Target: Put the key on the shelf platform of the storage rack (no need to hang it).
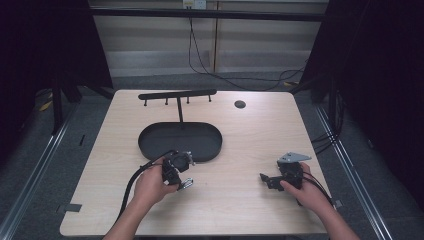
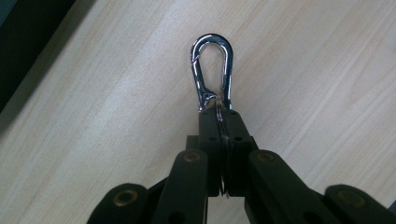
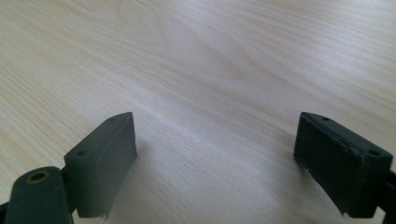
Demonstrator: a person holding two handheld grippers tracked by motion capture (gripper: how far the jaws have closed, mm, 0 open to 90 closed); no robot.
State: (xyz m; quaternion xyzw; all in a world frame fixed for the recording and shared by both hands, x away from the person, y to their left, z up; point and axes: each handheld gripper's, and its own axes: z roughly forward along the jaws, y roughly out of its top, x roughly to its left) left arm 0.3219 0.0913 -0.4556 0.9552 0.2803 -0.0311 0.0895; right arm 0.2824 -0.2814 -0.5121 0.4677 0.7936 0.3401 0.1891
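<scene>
— What's the left gripper (image 2: 219,116) got?
— Its jaws are clamped on the base of a shiny snap hook (image 2: 212,70); the loop pokes out past the tips, just over the table (image 1: 240,140).
— And the right gripper (image 3: 215,163)?
— Jaws wide apart, bare wood between. Farther back sits the black tray (image 1: 150,142).
</scene>
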